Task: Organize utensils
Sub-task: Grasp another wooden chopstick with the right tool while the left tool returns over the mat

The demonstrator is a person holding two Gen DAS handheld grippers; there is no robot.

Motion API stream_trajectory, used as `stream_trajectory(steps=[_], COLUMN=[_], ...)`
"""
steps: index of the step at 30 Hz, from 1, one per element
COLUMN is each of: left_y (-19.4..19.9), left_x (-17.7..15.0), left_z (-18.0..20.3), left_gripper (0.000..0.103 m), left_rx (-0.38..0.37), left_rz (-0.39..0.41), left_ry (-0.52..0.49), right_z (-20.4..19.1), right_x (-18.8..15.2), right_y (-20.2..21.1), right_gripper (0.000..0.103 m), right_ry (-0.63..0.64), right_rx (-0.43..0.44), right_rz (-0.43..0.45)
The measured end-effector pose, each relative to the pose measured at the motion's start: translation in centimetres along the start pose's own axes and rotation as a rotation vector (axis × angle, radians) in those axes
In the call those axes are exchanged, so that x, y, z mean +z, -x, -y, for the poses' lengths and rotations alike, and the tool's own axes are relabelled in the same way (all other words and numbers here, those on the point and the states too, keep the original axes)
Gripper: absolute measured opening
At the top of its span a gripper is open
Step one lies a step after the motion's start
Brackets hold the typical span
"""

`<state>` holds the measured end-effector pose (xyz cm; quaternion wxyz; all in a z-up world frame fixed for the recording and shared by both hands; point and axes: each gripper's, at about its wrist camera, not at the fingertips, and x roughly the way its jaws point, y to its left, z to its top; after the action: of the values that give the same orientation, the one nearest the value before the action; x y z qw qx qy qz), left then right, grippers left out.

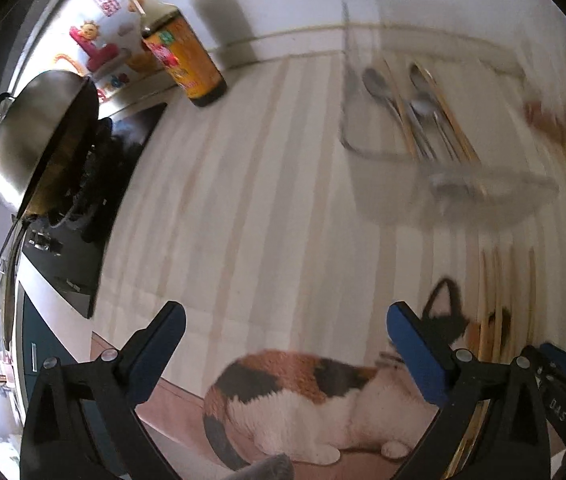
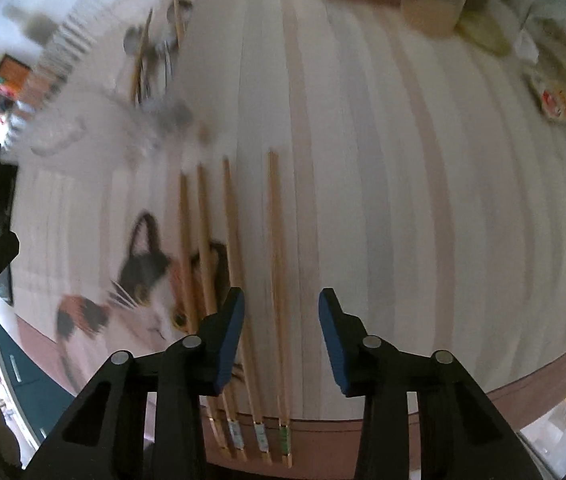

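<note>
At the far left edge of the table [image 1: 267, 184], which wears a cloth of pale cream and tan stripes, a steel wok [image 1: 39, 136] sits on a black gas hob [image 1: 95, 208], and just beside it toward the back wall stands a dark sauce bottle with an orange label [image 1: 181, 52]. Nearer the front edge, the cloth carries a printed calico cat [image 1: 295, 396]. The left tongs [image 1: 283, 354] hang over that print with their blue-padded jaws spread wide and nothing between them. Further right, toward the back edge, a clear plastic tray [image 1: 367, 148] holds several steel spoons [image 1: 383, 92] and a few wooden chopsticks; blur hides their exact count. Four loose wooden chopsticks with banded ends [image 2: 239, 280] lie side by side at the front edge, running front to back, their ends reaching over the brown border. The right tongs [image 2: 281, 336] hover above them with jaws narrowly apart; the rightmost chopstick [image 2: 277, 240] passes between the pads, which do not press on it.
</note>
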<state>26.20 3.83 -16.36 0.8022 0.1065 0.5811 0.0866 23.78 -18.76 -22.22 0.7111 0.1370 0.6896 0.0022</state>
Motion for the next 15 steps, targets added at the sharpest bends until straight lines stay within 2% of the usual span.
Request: stream_trajectory(steps=[1, 3, 7, 10, 13, 14, 15], left_y=[-0.2, -0.2, -0.9, -1.7, -2.6, -2.9, -3.1], left_x=[-0.4, -1.0, -2.3, -3.1, -3.7, -3.8, -4.0], left_z=[0.6, 1.9, 5.1, 7.8, 9.7, 10.2, 10.6], left_gripper=[0.103, 0.103, 0.102, 0.093, 0.063, 0.044, 0.031], left_rx=[-0.009, -0.042, -0.198, -0.314, -0.345, -0.345, -0.341], left_rz=[-0.005, -0.024, -0.117, -0.187, -0.226, -0.236, -0.239], left_ry=[-0.014, -0.041, -0.073, -0.107, -0.148, -0.160, -0.170], right_z=[-0.1, -0.4, 1.5, 4.1, 6.4, 7.1, 7.7], right_x=[-0.3, -0.8, -1.1, -1.3, -1.6, -1.8, -2.0], right_y=[-0.5, -0.2, 0.4, 0.9, 1.6, 1.7, 1.8], right_gripper=[0.026, 0.005, 0.005, 0.005, 0.005, 0.005, 0.005], right_ry=[0.010, 0.053, 0.018, -0.021, -0.052, -0.060, -0.069], right_rx=[-0.010, -0.044, -0.096, -0.114, -0.124, -0.132, -0.134], right_rz=[-0.012, 0.024, 0.024, 0.016, 0.012, 0.010, 0.008])
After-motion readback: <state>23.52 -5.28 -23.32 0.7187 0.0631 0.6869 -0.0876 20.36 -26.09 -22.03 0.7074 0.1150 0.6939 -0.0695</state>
